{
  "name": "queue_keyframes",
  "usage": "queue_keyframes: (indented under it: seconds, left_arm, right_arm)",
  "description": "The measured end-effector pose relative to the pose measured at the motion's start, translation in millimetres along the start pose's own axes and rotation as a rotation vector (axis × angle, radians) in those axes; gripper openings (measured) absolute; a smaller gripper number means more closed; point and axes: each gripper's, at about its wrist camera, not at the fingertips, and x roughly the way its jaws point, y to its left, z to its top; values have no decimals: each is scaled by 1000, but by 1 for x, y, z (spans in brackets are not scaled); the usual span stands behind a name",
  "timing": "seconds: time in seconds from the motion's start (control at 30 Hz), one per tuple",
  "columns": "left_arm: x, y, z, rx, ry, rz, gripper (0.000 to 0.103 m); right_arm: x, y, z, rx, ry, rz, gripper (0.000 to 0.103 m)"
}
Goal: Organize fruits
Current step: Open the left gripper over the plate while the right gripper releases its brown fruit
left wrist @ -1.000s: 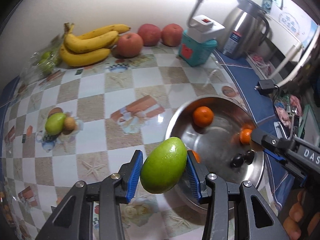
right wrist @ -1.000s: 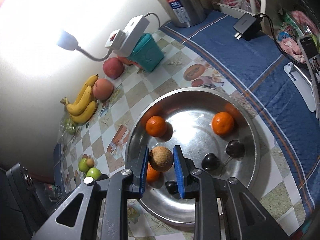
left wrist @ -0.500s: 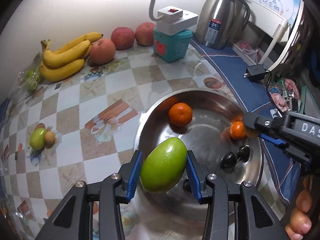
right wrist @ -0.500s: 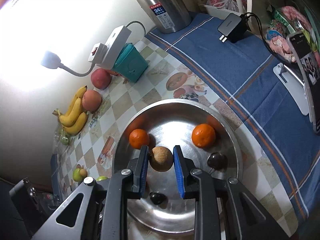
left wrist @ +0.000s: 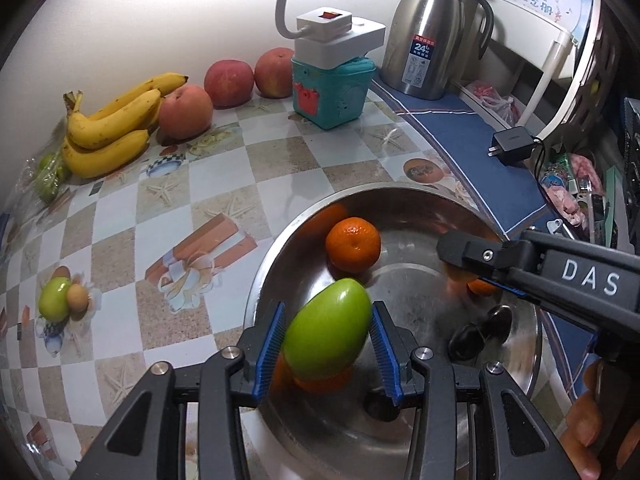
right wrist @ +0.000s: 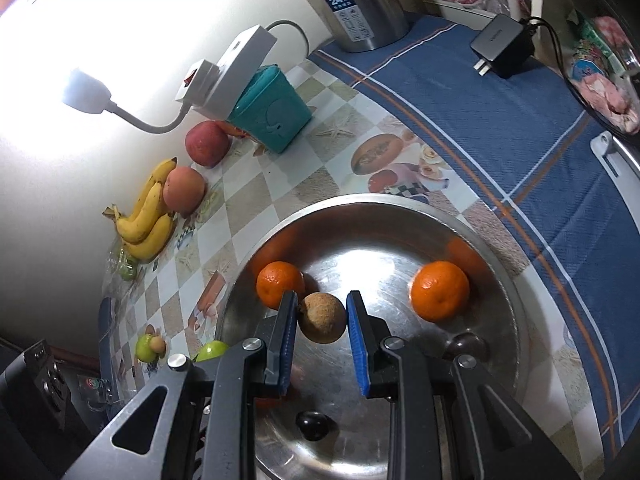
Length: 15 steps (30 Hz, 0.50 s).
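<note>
Glossy green mango (left wrist: 326, 330) clamped in left gripper (left wrist: 327, 344), rough brown round fruit (right wrist: 321, 317) in right gripper (right wrist: 322, 334).

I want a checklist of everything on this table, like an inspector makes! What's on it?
Surface: checkered tablecloth with a blue cloth beside it.
Job's things: steel bowl holds tangerines and small dark fruits; bananas and red apples by the wall; a small green fruit to the side.
Clutter: teal box, steel kettle.
Grippers: left gripper, jaws shut on a green mango over the bowl; right gripper, jaws shut on a brown round fruit over the bowl.
Cables: charger with its cord on the blue cloth.
Surroundings: white wall, lit lamp.
</note>
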Motion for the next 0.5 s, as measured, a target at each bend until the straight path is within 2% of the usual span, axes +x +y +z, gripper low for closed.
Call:
queue_keyframes:
  seconds: [0.27, 0.5]
  left_arm:
    - [8, -1, 0, 5, 16, 27, 46]
    - [10, 3, -1, -20, 30, 12, 46]
  right_arm:
    - [10, 0, -2, -6, 17, -23, 26]
    - [15, -1, -5, -8, 36, -38, 26]
